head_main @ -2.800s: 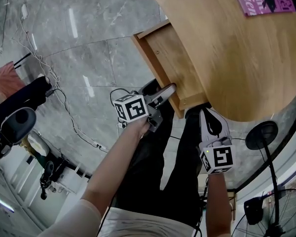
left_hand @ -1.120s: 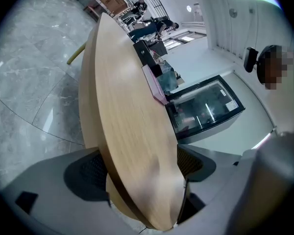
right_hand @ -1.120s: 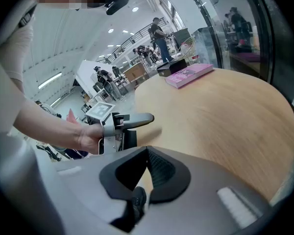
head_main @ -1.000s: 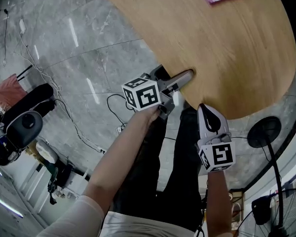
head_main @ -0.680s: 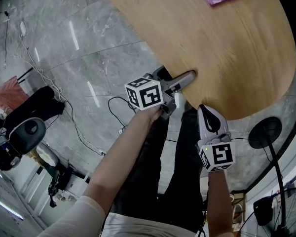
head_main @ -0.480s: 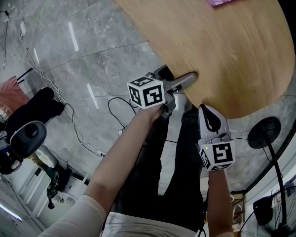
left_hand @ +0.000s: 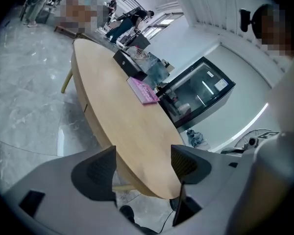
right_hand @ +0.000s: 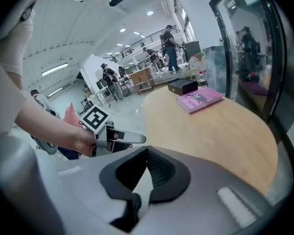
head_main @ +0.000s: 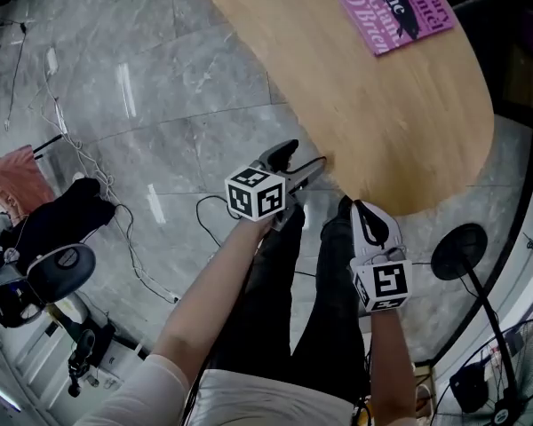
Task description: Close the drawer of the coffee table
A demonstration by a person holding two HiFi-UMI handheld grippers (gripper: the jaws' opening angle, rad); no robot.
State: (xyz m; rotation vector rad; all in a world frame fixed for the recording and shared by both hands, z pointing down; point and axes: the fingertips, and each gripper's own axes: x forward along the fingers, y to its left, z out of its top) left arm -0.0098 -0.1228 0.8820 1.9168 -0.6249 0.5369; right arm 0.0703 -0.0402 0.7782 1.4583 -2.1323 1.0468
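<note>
Far left: grey marble floor, with thin cables trailing across it. Next comes the left gripper, held out above the person's dark trousers and near the rim of the oval wooden coffee table. Its jaws stand spread and have just been narrowing a little — nothing sits between them. Its own view looks past them along the tabletop.

The drawer sits pushed in beneath the top. From above the top covers it, and I can't pick out its front in either gripper view. A pink book lies flat at the table's far end.

Right of the trousers, the right gripper hangs just off the table's rounded near end, apart from it — jaw tips pressed together, holding nothing. Further right, a round black stand base rests on the floor.
</note>
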